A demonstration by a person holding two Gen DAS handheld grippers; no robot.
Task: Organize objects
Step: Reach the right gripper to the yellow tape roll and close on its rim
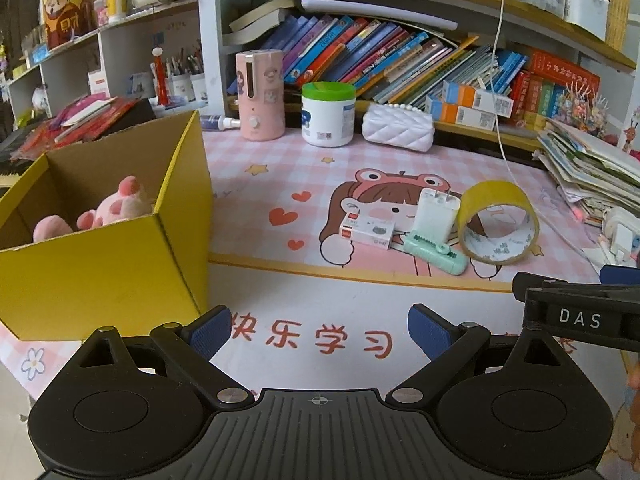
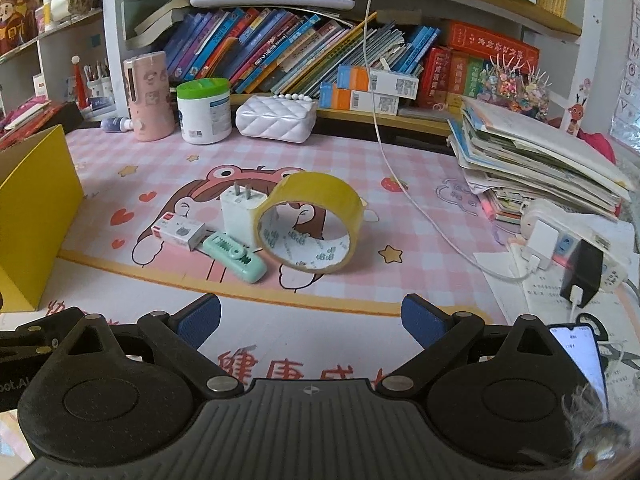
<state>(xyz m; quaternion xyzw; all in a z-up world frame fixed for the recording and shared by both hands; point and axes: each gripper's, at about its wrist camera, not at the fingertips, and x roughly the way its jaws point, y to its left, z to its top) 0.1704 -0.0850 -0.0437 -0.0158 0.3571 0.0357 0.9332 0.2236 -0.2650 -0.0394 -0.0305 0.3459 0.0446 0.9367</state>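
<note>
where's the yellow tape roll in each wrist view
Left wrist view: the yellow tape roll stands on edge right of centre on the pink desk mat, just right of the white charger.
Right wrist view: the roll is near the centre, again right of the charger.
Shared landmark: the green-lidded white tub at the back of the mat.
</note>
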